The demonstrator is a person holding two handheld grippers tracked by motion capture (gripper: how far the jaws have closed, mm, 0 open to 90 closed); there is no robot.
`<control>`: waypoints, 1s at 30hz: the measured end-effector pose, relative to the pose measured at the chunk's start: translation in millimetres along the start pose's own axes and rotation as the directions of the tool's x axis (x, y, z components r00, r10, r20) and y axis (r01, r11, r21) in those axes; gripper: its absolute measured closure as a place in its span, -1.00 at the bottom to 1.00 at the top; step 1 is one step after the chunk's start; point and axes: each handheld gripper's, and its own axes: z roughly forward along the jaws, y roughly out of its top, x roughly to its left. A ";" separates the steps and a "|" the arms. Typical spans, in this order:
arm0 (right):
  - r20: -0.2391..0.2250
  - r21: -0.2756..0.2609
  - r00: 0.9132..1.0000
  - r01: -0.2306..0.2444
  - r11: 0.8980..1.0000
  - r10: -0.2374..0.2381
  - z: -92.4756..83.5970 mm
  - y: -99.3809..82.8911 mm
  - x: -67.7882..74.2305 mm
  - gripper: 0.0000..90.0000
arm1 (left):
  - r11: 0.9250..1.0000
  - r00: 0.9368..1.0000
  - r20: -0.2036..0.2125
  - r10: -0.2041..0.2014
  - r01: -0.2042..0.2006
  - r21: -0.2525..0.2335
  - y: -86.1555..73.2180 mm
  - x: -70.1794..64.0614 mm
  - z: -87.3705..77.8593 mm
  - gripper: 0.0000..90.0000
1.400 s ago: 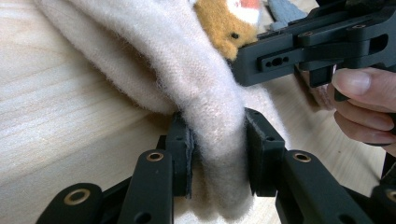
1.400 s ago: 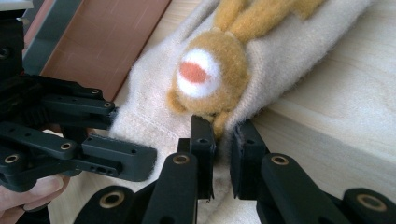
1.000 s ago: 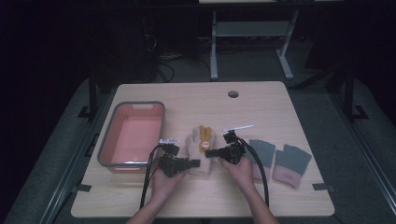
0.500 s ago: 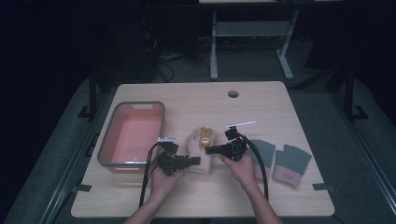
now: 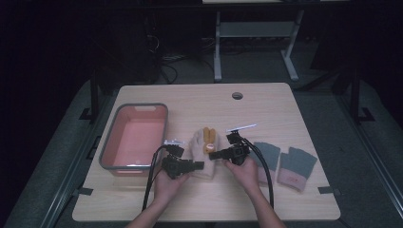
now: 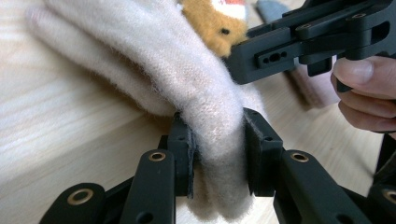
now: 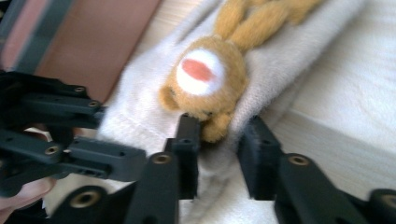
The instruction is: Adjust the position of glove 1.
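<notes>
Cream mitten lies lengthwise away from both hands on the bench; left gripper clamps its cuff, right gripper jaws just opening, straddling its near edge.

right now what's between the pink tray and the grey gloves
In the high view, between the tray and the grey gloves lie the cream glove with its tan toy, and both tools: left, right.

Your table: pink bin near left edge, cream glove mid-front, two grey gloves toward right edge, cable hole near back edge.
</notes>
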 end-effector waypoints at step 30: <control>-0.100 -0.018 0.994 -0.055 0.998 0.053 5.0 1.4 -3.3 0.84 | 1.000 1.000 -0.003 0.004 -0.004 -0.020 2.8 -0.6 -5.6 0.52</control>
